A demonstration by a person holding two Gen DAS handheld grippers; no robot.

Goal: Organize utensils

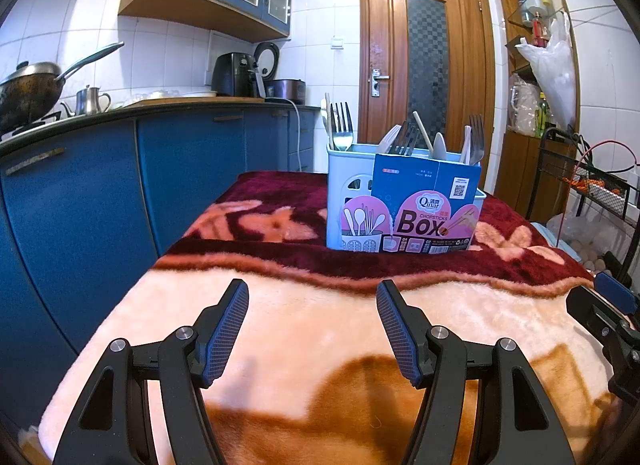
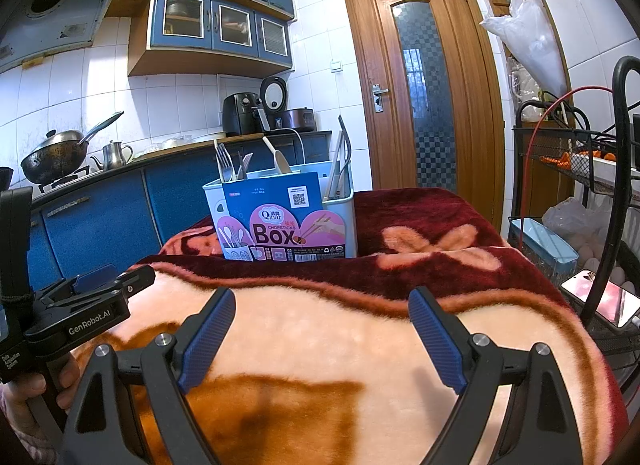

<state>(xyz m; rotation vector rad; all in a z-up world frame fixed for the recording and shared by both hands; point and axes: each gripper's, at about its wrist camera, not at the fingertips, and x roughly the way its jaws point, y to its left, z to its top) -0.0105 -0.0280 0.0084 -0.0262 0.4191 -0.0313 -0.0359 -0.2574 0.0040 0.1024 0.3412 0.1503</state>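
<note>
Claws [image 1: 312,293] apart; "Qinar CHOPSTICKS Box" label [image 1: 424,221]

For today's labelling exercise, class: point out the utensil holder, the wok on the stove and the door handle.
utensil holder [image 1: 335,201], left wrist view, its pale blue front wall.
wok [image 2: 54,159], right wrist view, its dark outer bowl.
door handle [image 1: 380,77], left wrist view, the metal lever.

Both wrist cameras are sitting low over the blanket-covered table [image 1: 304,317], looking forward and slightly down along their own fingers. Left view is facing the utensil caddy [image 1: 404,201] head-on, fairly near; right gripper [image 1: 608,305] is showing at its right edge. Right view is facing the same caddy [image 2: 280,217] from further right, left gripper [image 2: 104,289] at its left edge. Both are sharing caddy, blue counter [image 1: 120,153], wooden door [image 2: 424,93].
</note>
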